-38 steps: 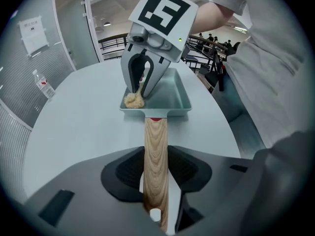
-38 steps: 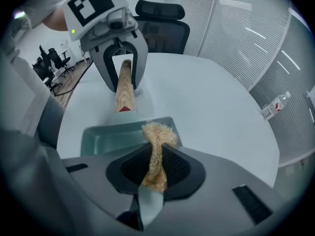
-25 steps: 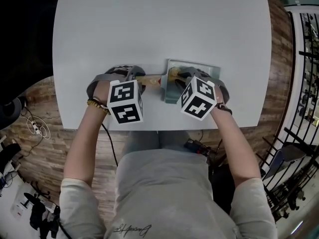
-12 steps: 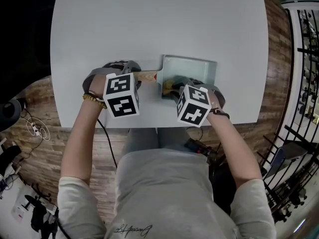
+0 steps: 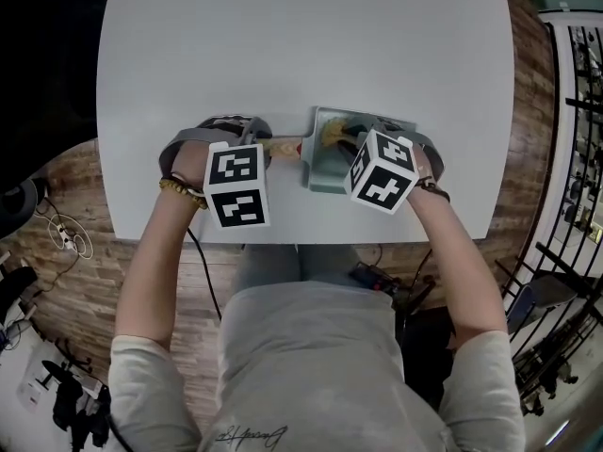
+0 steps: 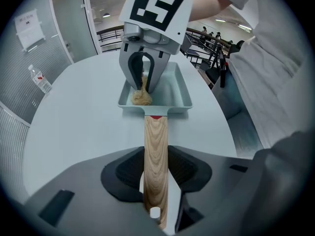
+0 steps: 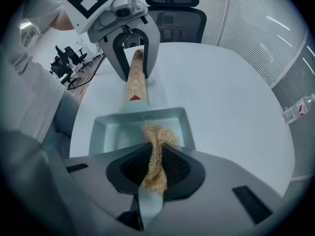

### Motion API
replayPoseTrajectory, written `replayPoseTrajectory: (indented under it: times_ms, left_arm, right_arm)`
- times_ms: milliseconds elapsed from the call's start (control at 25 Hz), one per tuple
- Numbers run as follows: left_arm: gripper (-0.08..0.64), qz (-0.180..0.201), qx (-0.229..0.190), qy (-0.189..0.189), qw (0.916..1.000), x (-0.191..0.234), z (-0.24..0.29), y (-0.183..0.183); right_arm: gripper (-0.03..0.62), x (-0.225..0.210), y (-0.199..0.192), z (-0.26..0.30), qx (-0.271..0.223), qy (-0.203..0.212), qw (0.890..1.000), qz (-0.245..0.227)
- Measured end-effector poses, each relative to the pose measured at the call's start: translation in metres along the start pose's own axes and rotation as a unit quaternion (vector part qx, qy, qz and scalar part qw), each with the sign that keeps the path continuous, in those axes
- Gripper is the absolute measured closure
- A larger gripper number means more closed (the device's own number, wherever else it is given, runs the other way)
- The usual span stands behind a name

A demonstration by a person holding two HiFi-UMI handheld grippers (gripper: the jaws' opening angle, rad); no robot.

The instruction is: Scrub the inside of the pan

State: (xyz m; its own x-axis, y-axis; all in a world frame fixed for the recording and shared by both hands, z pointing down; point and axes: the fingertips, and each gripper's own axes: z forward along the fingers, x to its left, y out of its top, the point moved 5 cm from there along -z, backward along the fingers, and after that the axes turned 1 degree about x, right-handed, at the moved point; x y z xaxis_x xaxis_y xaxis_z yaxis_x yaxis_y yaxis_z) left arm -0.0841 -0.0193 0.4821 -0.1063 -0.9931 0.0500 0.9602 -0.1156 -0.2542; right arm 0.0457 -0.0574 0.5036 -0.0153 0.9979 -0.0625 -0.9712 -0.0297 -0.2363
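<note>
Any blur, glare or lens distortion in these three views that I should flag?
Head view: sharp and evenly lit, the table edges bowed by the wide lens. Left gripper view: dark round vignette, handle and pan crisp, no glare. Right gripper view: same vignette, scrubber slightly soft up close, slatted wall bright at the right.

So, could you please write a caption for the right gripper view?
Right claw grips a tan fibrous scrubber inside the pale green rectangular pan; left claw holds its wooden handle.
</note>
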Motion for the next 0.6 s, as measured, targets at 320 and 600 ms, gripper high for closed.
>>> replayPoseTrajectory:
  times_ms: [320,600]
  left_arm:
    - [0.408,-0.011,0.004,-0.006,0.9999,0.001,0.002,0.000]
    - [0.408,-0.017,0.007,-0.009,0.9998,0.002,0.003,-0.007]
  right_arm:
    - [0.520,-0.007,-0.001,0.002,0.006,-0.030,0.999,-0.021]
    - [0.520,0.039,-0.001,0.006,0.019,0.032,0.999,-0.030]
